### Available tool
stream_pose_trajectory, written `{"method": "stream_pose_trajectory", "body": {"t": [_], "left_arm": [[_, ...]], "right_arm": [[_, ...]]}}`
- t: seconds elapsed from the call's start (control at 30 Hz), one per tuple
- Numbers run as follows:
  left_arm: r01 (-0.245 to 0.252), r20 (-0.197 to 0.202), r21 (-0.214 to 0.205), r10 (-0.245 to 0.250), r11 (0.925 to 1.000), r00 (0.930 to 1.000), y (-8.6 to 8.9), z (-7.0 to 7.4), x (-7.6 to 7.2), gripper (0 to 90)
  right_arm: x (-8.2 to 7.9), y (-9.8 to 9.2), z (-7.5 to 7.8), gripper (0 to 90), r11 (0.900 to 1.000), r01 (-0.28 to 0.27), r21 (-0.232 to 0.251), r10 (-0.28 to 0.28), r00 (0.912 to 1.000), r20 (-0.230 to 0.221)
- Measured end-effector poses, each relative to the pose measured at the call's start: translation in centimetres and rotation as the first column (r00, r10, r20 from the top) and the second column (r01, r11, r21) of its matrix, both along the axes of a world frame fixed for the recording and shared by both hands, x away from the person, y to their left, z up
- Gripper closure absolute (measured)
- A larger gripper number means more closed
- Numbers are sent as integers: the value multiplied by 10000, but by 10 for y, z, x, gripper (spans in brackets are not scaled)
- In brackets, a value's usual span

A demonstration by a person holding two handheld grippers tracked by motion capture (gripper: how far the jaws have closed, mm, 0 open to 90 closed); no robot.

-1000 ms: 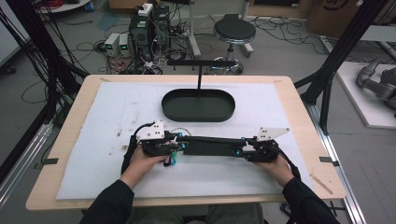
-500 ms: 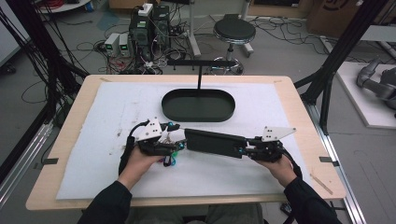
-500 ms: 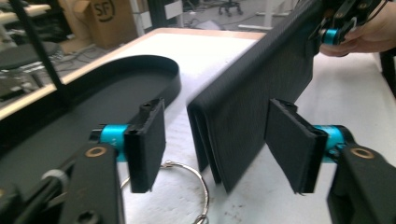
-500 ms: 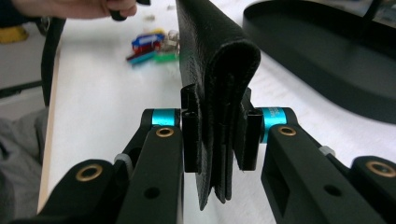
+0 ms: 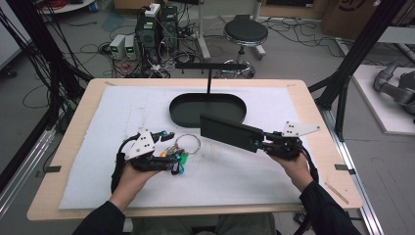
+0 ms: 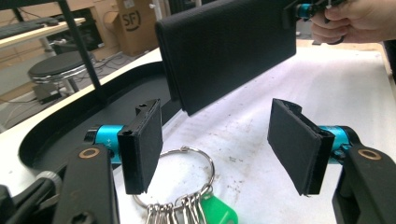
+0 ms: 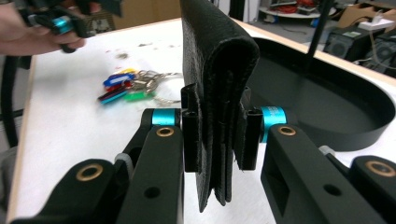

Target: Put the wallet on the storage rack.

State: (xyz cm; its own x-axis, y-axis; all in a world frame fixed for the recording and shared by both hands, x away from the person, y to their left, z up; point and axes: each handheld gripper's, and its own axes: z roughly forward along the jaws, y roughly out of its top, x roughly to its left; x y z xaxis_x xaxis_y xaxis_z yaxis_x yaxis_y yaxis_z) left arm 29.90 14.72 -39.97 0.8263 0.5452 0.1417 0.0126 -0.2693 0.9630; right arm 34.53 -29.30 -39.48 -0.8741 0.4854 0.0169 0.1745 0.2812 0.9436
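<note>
Weighing which hand is placed for which thing, largest first
bench (image 5: 313, 117): wood-edged, covered by a white mat; everything in play sits or hangs over it
black tray (image 5: 186, 110): oval, at the far middle of the bench, a thin post rising from its far rim; it lies just beyond the wallet's free end
wallet (image 5: 230, 131): long, black, folded; lifted off the mat and gripped at its near-right end, long axis running from the right hand up-left toward the tray; in the right gripper view (image 7: 217, 70) it stands on edge, fold uppermost
right gripper (image 5: 262, 143): fingers clamped tight on the wallet's end, one pad on each face; the nearer hand to the tray
left gripper (image 5: 171, 152): fingers have just been opening and now stand wide, nothing between the pads (image 6: 142, 142); it no longer shares the wallet
key ring (image 5: 188, 143): lying flat on the mat with coloured tags, just ahead of and below the left fingers, well short of the wallet; the left hand is plainly the nearer one to it
</note>
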Motion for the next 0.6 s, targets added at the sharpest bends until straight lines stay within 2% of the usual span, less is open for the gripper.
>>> {"method": "stream_pose_trajectory", "body": {"t": [0.23,0.3,0.33,0.37,0.43,0.6], "left_arm": [[-190,93,-119,191,9997,9998,6,-3,-10,356],[-213,107,-182,215,9996,9997,7,-4,-11,355],[-223,115,-164,225,9996,9997,8,-5,-12,355],[-249,93,-184,251,9995,9996,8,-8,-12,355],[-239,63,-239,240,9994,9997,9,-9,-12,355],[-100,34,-305,101,9995,9999,6,-10,-12,352]], "right_arm": [[15,3,9,771,9996,197,183,-199,9997,143],[26,6,13,770,9996,241,175,-244,9995,207],[26,6,13,770,9996,241,175,-244,9995,207],[34,9,14,771,9993,332,176,-336,9991,247],[38,11,15,770,9992,371,130,-374,9990,236],[61,25,17,770,9992,382,-72,-380,9990,221]]}}
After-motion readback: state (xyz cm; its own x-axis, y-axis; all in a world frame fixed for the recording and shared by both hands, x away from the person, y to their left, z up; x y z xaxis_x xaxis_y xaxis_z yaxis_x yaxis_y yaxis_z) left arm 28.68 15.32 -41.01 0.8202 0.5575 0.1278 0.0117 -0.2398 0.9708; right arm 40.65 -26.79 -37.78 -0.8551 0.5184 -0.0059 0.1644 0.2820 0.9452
